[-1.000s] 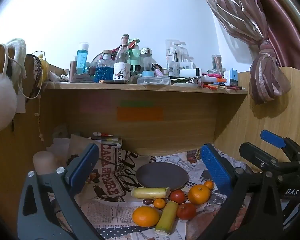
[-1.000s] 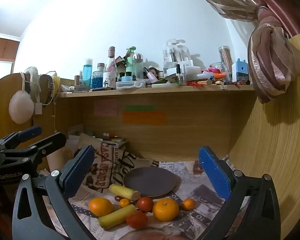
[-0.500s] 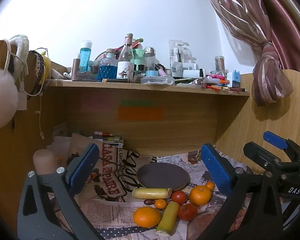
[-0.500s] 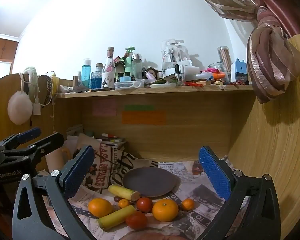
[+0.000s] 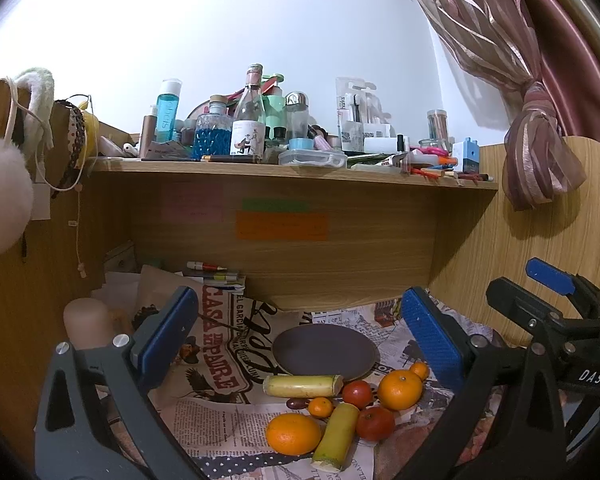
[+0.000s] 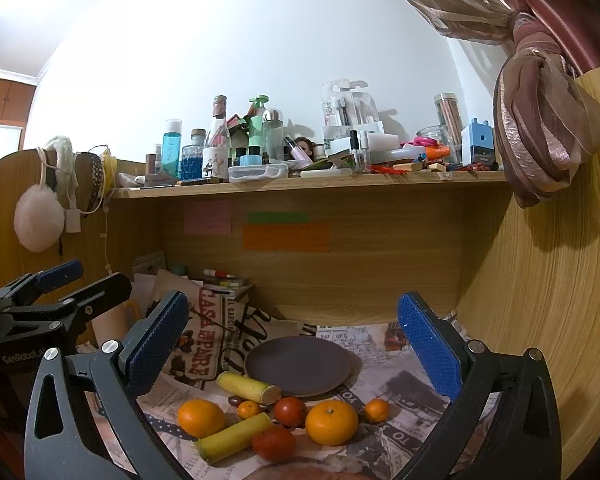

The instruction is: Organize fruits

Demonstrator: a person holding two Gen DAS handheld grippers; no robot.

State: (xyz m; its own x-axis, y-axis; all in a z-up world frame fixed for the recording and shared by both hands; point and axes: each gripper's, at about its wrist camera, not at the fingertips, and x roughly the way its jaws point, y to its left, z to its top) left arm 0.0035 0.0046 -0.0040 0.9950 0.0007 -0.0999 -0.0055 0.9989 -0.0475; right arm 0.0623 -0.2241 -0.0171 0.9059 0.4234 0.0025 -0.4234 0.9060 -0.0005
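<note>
A dark round plate lies on newspaper in the desk nook. In front of it lies a cluster of fruit: two large oranges, small mandarins, two red tomatoes, and two yellow cane pieces. My left gripper is open and empty, held above and short of the fruit. My right gripper is open and empty, likewise above the fruit. Each gripper shows at the edge of the other's view.
A wooden shelf crowded with bottles and boxes overhangs the nook. Wooden side panels close in left and right. A beige cup stands at the left. A tied curtain hangs at the right. Books and pens lie at the back.
Both views have shifted slightly; the grippers drifted a little, still open. The fruit and plate have not moved.
</note>
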